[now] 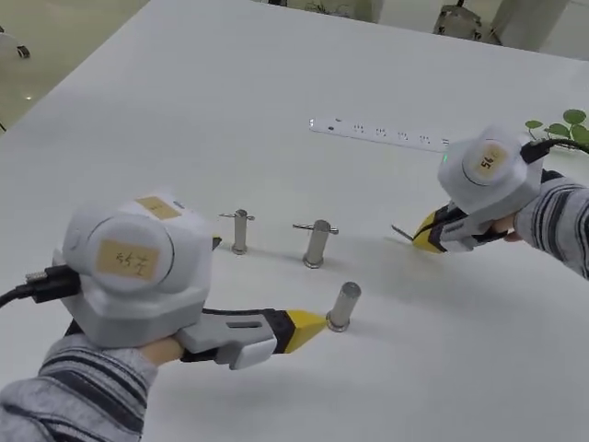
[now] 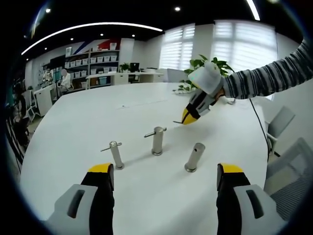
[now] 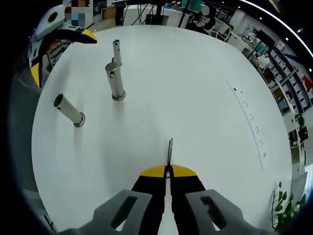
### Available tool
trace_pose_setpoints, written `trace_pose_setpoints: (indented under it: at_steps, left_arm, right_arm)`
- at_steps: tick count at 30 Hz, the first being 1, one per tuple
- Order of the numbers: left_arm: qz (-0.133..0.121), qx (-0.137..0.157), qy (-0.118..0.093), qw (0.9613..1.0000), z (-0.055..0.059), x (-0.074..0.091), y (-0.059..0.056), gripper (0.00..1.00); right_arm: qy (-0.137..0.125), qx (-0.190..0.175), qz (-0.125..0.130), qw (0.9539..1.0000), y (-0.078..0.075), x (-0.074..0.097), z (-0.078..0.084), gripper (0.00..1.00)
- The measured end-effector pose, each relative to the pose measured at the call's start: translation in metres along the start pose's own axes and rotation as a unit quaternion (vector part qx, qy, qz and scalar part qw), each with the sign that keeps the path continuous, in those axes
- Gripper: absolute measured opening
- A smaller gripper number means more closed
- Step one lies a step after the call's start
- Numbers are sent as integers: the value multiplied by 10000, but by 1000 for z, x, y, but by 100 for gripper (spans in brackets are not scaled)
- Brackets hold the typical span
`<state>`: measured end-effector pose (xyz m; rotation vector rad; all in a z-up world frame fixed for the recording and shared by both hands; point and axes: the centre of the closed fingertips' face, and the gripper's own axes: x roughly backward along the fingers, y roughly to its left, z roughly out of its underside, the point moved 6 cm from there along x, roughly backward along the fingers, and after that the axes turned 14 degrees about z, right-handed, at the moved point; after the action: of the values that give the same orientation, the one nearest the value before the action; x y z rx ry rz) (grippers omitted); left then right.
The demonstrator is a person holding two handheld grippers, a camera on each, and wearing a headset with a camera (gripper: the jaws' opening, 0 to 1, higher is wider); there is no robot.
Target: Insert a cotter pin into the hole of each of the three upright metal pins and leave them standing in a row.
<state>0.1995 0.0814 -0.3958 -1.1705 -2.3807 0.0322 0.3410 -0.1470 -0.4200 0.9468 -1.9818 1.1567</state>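
Observation:
Three upright metal pins stand on the white table (image 1: 184,120). The far-left pin (image 1: 240,230) and the middle pin (image 1: 317,242) each carry a cotter pin through the top. The nearest pin (image 1: 344,306) has nothing through it. My left gripper (image 1: 308,329) sits just left of that bare pin, and in the left gripper view it (image 2: 166,171) is open, with the bare pin (image 2: 195,156) ahead of the jaws. My right gripper (image 1: 419,235) hovers to the right of the row, shut on a thin cotter pin (image 3: 169,149) that sticks out past its tips.
A white power strip (image 1: 382,133) lies across the table behind the pins. A green plant (image 1: 561,127) stands at the far right edge. Chairs and office shelving sit beyond the table.

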Motion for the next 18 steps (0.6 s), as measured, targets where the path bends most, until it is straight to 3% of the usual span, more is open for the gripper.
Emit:
trace_pose_setpoints:
  at_steps: [5, 12, 18]
  left_arm:
    - [67, -90, 52, 9999, 2, -4, -6, 83]
    - [317, 12, -31, 9995, 1, -8, -16, 76]
    - [503, 35, 42, 9987, -2, -12, -24, 69]
  right_arm:
    - [-125, 71, 101, 9998, 3, 12, -3, 0]
    - [-367, 262, 151, 9989, 10, 25, -9, 0]
    - [-578, 671, 139, 9960, 28, 42, -15, 0]
